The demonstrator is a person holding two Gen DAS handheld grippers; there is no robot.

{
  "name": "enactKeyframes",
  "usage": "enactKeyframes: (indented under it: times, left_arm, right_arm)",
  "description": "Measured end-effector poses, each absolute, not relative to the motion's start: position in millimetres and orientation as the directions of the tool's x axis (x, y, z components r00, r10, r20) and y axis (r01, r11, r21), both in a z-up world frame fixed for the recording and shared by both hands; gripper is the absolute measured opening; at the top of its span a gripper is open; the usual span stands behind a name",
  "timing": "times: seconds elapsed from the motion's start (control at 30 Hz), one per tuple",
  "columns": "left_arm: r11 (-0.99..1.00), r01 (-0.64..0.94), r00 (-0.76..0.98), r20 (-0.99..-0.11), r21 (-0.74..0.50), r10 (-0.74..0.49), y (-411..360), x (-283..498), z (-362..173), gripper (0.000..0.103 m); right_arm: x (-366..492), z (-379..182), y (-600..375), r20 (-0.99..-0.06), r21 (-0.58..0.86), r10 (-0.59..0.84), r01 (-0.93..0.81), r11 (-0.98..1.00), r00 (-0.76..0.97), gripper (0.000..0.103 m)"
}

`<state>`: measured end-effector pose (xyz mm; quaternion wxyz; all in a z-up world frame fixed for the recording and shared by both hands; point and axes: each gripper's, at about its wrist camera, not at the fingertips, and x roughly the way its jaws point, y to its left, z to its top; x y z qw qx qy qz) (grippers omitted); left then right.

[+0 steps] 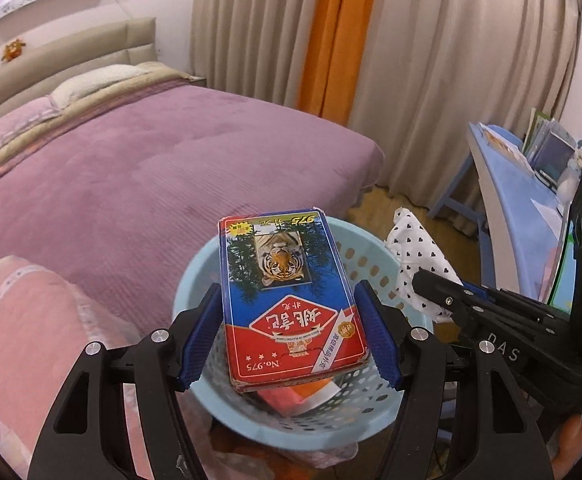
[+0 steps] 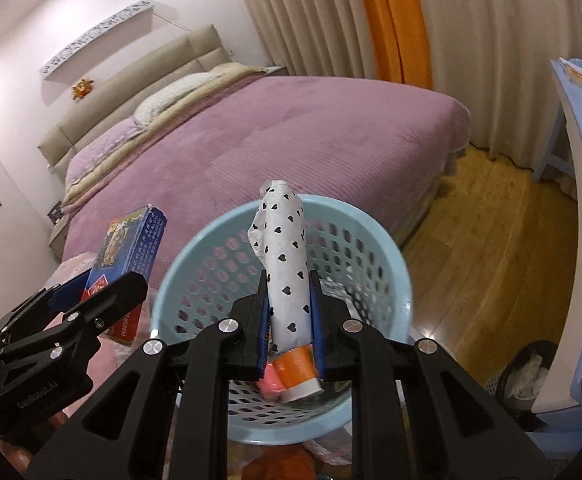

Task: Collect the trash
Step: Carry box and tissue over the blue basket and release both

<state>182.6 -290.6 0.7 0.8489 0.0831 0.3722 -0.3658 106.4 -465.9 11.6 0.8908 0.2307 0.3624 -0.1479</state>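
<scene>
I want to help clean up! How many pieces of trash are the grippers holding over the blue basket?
2. The card box is in the left hand-held gripper; the heart-dotted wrapper is in the right hand-held gripper. More trash already lies inside the basket, partly hidden.

The left claw [image 1: 291, 336] fills the lower middle of its own view, pointing forward and down, its blue pads [image 1: 199, 340] pressed against the two long sides of a card box [image 1: 287, 300]. In the right wrist view it reaches in from the lower left. The right claw [image 2: 290, 320] sits at the bottom centre of its view, angled down, jaws nearly together and pinching a rolled white wrapper with black hearts [image 2: 287, 264]. Seen from the left wrist, it enters from the right edge.
</scene>
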Motion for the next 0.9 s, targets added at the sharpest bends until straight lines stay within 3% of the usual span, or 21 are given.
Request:
enactKeyframes:
  times: [0.1, 0.17, 0.23, 0.3, 0.57, 0.9]
  left_arm:
    - [0.723, 0.679, 0.448, -0.705, -0.131, -0.549, -295, 189, -7, 0.065]
    - [0.719, 0.676, 0.428, -0.71, -0.158, -0.559, -296, 192, -12, 0.066]
    - [0.718, 0.671, 0.408, -0.717, -0.184, -0.565, -292, 195, -15, 0.071]
    - [0.707, 0.676, 0.386, -0.718, -0.207, -0.579, -287, 195, -16, 0.073]
    - [0.725, 0.654, 0.44, -0.67, -0.217, -0.598, -253, 180, 5, 0.075]
    - [0.809, 0.563, 0.633, -0.54, -0.169, -0.554, -179, 131, 49, 0.09]
  right_arm:
    - [107, 2, -476, -0.726, 0.312, -0.075, 0.425, 0.85, 0.684, 0.016]
    - [107, -5, -486, -0.731, 0.344, -0.041, 0.421, 0.839, 0.681, 0.021]
    - [105, -11, -497, -0.722, 0.387, -0.009, 0.415, 0.823, 0.692, 0.04]
    - [103, -13, -500, -0.719, 0.391, -0.008, 0.414, 0.822, 0.695, 0.049]
    - [93, 4, -477, -0.701, 0.366, -0.027, 0.392, 0.844, 0.712, 0.049]
    - [79, 35, -415, -0.648, 0.301, -0.027, 0.289, 0.909, 0.761, 0.052]
